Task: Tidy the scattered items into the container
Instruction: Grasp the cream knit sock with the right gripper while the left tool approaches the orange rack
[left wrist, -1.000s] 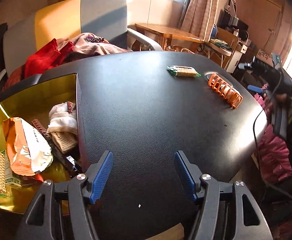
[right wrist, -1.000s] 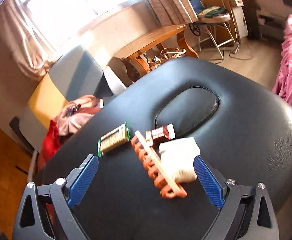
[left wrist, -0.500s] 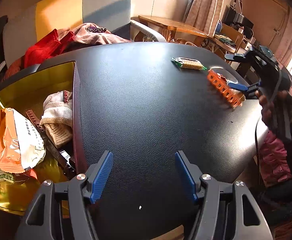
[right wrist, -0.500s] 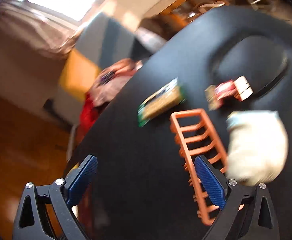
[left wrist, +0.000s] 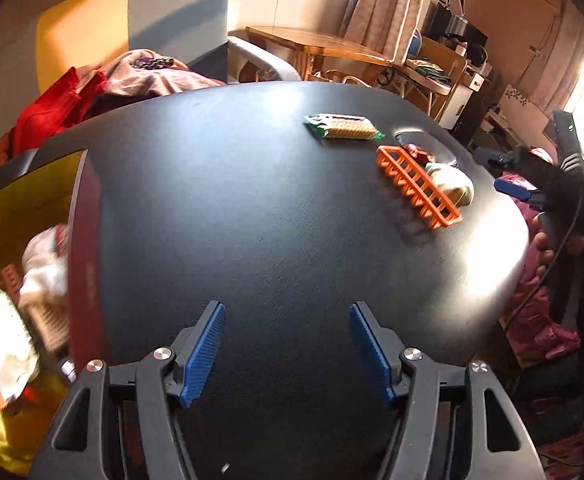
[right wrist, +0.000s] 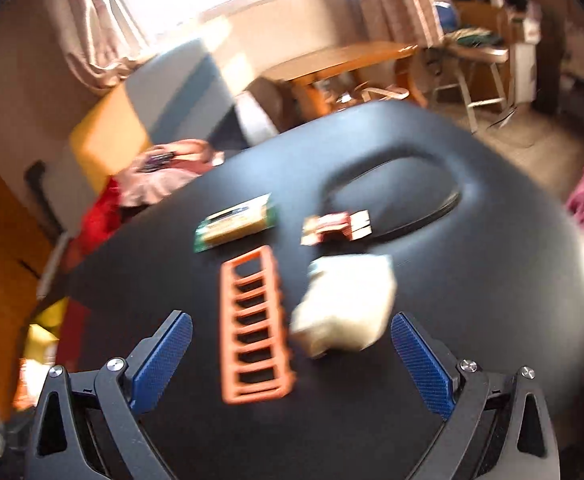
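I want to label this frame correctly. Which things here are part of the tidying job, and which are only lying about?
Part of the job:
- gold container
- orange rack
- white cloth
- green biscuit pack
- red snack bar
- right claw, open
- left claw, open

Just lying about:
- clothes on the chair
- wooden table

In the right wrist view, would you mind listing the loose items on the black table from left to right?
Green biscuit pack → orange rack → red-brown snack wrapper. The white cloth overlaps the wrapper's span, so I leave it out.
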`<state>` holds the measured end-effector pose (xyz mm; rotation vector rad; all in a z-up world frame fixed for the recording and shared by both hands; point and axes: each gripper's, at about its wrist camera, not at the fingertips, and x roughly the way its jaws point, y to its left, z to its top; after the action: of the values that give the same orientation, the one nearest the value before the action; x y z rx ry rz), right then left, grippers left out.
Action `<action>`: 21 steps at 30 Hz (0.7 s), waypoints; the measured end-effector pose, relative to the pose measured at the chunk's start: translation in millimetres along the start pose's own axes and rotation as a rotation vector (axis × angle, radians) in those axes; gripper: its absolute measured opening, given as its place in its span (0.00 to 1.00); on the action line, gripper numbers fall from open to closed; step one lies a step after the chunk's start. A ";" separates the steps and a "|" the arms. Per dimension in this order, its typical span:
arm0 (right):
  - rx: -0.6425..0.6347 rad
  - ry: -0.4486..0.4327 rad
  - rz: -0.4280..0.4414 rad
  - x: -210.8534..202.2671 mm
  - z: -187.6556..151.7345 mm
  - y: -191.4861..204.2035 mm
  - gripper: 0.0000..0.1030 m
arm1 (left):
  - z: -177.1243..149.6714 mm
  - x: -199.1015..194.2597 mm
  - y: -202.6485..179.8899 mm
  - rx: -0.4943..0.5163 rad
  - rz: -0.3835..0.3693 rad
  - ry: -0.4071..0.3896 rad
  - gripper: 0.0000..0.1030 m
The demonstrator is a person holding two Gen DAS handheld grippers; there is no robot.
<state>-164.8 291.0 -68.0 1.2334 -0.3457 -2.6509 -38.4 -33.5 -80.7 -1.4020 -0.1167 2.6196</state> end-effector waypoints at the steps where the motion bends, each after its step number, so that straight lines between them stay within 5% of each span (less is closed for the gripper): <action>1: 0.000 0.000 -0.040 5.2 3.8 -4.5 0.98 | 6.2 3.0 -4.3 0.006 -0.006 -0.002 0.63; 5: 0.032 0.037 -0.134 30.3 18.6 -26.5 0.98 | 32.7 15.2 -24.3 0.039 -0.028 -0.012 0.63; 11: 0.051 0.088 -0.132 59.2 19.9 -37.8 0.94 | 68.2 46.4 -57.9 0.073 -0.075 0.012 0.63; 16: -0.021 0.109 -0.117 63.2 12.6 -35.2 0.78 | 89.1 76.5 -75.8 0.051 -0.113 0.060 0.63; 18: -0.059 0.097 -0.119 57.9 11.8 -31.4 0.57 | 97.3 88.1 -80.8 0.040 -0.112 0.074 0.63; 21: -0.110 0.094 -0.152 52.5 9.4 -28.4 0.57 | 109.2 99.8 -90.4 0.054 -0.101 0.074 0.63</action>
<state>-207.5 304.9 -108.5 1.3935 -0.0933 -2.6831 -173.5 74.8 -88.4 -1.4337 -0.1035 2.4676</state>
